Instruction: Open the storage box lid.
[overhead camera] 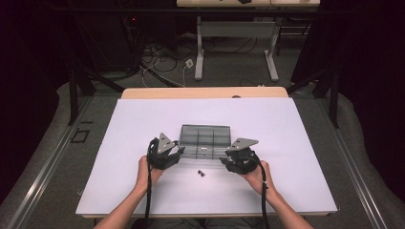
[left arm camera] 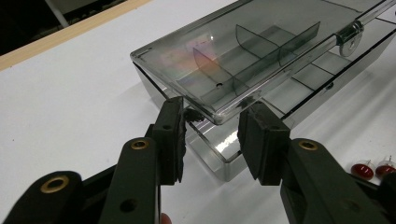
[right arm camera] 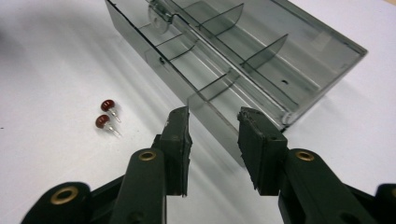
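With the clear plastic box [overhead camera: 205,140] at mid-desk [overhead camera: 133,119] flanked by the left gripper [left arm camera: 212,135] and right gripper [right arm camera: 212,140], both spread open and holding nothing, an uneven squeeze could skid it onto the near red pins [right arm camera: 106,116].

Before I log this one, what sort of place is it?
Probably a lab recording station: a white table under dark curtains, loose cables on the floor, and another bench behind.

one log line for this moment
left hand-held gripper: open at box corner | right hand-held gripper: open at other corner | two red studs: on table
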